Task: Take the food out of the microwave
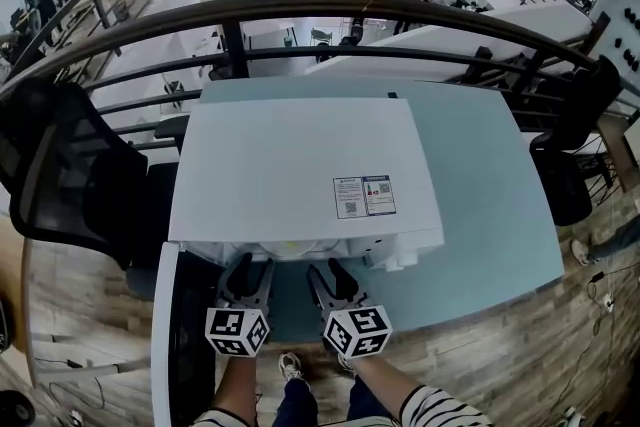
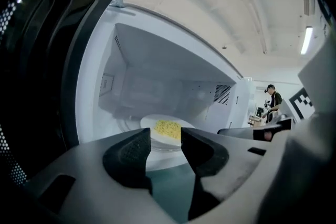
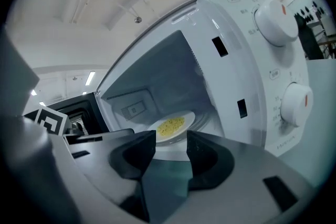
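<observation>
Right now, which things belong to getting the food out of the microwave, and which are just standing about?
Belongs to the job: microwave, open door, plate, yellow food, left hand-held gripper, right hand-held gripper, both open.
Just standing about: black office chair, railing.

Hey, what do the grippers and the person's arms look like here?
Both the left gripper and right gripper are grey-bodied with black textured fingers, each carrying a white cube printed with black square markers. The right sleeve is black-and-white striped.
</observation>
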Demonstrator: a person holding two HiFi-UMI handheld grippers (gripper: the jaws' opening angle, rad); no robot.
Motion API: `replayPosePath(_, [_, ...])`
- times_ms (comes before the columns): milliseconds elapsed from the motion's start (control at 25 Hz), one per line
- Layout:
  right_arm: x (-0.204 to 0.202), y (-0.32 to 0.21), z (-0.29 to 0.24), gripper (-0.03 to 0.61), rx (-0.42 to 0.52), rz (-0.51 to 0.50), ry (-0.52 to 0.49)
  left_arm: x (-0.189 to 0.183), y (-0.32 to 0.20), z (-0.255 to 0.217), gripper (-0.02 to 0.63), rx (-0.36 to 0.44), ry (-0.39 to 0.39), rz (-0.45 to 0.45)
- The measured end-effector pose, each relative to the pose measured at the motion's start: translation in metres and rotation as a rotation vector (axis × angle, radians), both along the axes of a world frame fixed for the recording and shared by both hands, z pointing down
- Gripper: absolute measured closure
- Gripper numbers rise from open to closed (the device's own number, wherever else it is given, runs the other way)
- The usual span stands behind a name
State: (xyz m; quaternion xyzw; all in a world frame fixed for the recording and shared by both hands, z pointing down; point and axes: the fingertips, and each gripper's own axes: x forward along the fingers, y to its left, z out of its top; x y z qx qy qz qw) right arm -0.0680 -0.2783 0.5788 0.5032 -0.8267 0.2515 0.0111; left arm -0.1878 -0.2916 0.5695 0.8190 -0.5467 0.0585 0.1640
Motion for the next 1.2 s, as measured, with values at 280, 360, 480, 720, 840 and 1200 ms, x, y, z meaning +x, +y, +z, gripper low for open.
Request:
replayPosePath(280, [-0.003, -0.023, 0.004, 0.4, 0.0, 0.075, -0.009, -0.005, -0.022, 0.005, 0.453, -0.022, 0.032, -0.013])
replayPosePath(360, [-0.003, -0.029, 0.007, 0.4, -0.006, 0.086, -0.012, -0.006, -0.027, 0.006, 0.453, -0.028, 0.03, -0.016])
replayPosePath(480, [-0.004, -0.037, 0.008, 0.399, -0.008, 0.097, -0.002, -0.006, -0.032, 0.007, 0.447, -0.04, 0.029, -0.018])
replayPosePath(720, [-0.009, -0.05, 0.006, 0.391, -0.002, 0.119, 0.006, -0.002, -0.038, 0.013, 0.436, -0.073, 0.022, -0.001])
replayPosePath(840, [-0.01, -0.057, 0.009, 0.39, -0.006, 0.128, 0.025, -0.001, -0.04, 0.016, 0.433, -0.084, 0.021, 0.009])
replayPosePath(1200, [-0.009, -0.063, 0.016, 0.379, -0.033, 0.124, 0.034, 0.006, -0.043, 0.02, 0.423, -0.14, 0.039, 0.052])
